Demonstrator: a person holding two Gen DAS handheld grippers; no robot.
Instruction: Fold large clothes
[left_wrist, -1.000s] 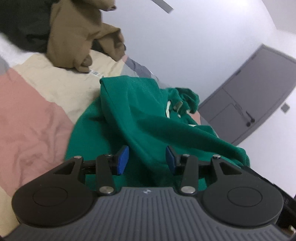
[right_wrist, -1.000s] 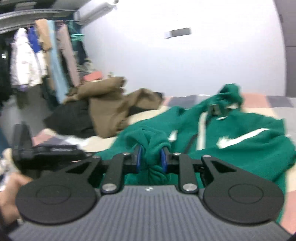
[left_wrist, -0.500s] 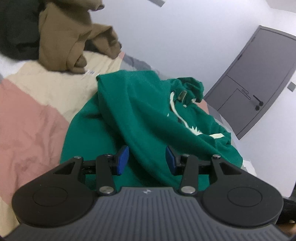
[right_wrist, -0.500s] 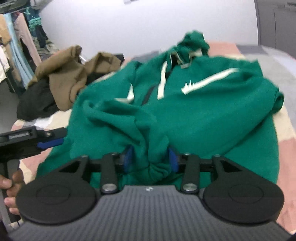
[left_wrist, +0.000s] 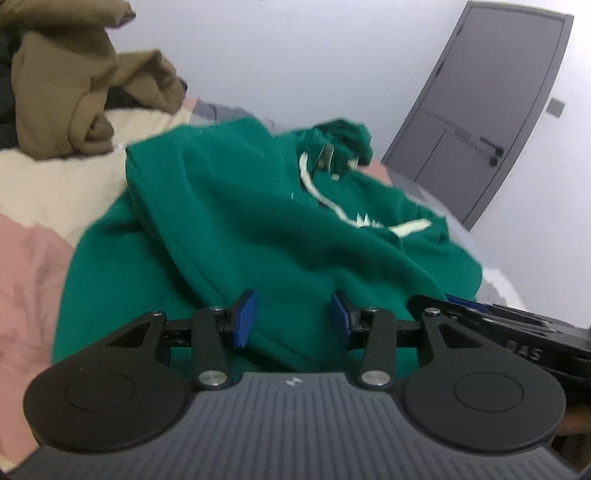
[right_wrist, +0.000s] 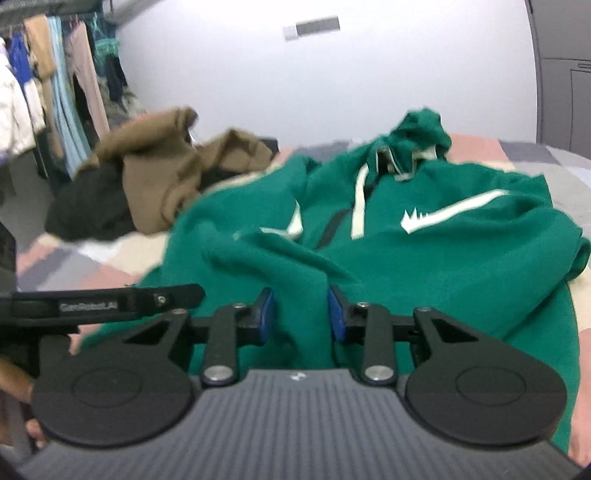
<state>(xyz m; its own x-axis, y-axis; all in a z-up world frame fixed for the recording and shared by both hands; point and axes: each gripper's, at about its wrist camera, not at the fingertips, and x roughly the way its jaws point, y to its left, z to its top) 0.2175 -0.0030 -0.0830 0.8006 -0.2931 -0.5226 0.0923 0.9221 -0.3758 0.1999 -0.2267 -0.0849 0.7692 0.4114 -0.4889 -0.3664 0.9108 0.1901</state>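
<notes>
Here, fleecy green hoodie (right_wrist: 424, 236) (white drawcord), rumpled, left hand-held gripper (left_wrist: 291, 317) and right hand-held gripper (right_wrist: 300, 314) both parted.

The hoodie (right_wrist: 424, 251) is deep green with cream drawstrings and a cream chest stripe; the bedcover (left_wrist: 33, 266) is patched in pink, cream and grey; the heaped garment (right_wrist: 166, 173) is brown; both grippers' pads (left_wrist: 242, 317) are blue on black; the door (left_wrist: 491, 107) is grey.

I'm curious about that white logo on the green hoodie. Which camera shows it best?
The right wrist view: the white logo lies nearly face-on across the green hoodie. The left wrist view catches it only obliquely and smaller, at the far side.
</notes>
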